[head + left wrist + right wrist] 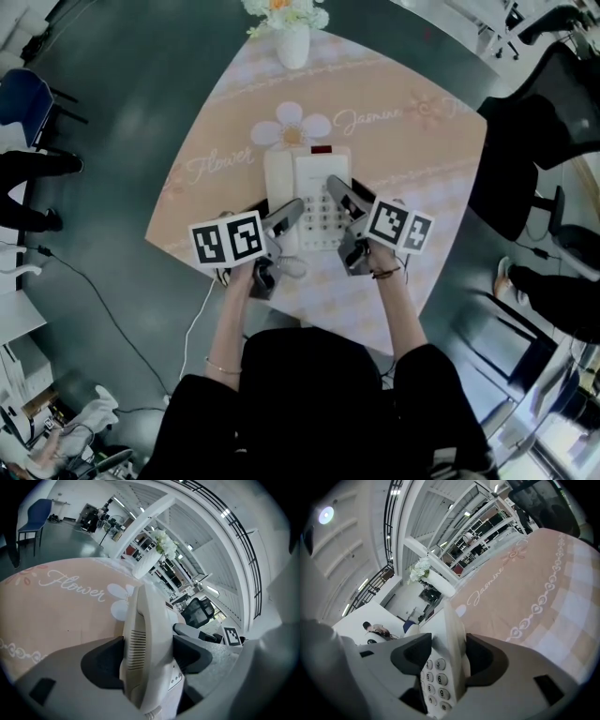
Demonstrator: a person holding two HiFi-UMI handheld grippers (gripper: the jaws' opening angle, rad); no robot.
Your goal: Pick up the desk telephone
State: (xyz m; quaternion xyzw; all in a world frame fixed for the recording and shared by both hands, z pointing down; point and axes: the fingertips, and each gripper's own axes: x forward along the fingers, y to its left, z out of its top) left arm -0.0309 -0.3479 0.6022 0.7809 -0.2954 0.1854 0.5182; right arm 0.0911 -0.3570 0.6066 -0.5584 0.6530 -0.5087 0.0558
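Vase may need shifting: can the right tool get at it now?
Probably not: the right tool is shut on the telephone, and the vase stands beyond it at the table's far corner.

You're seeing the cream-white plastic desk telephone standing out against a peach tablecloth carrying white flower print and script.

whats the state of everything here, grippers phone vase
left gripper, shut on the handset
right gripper, shut on the desk telephone's keypad edge
handset, on its cradle
desk telephone, gripped from both sides
vase, upright, flowers in it
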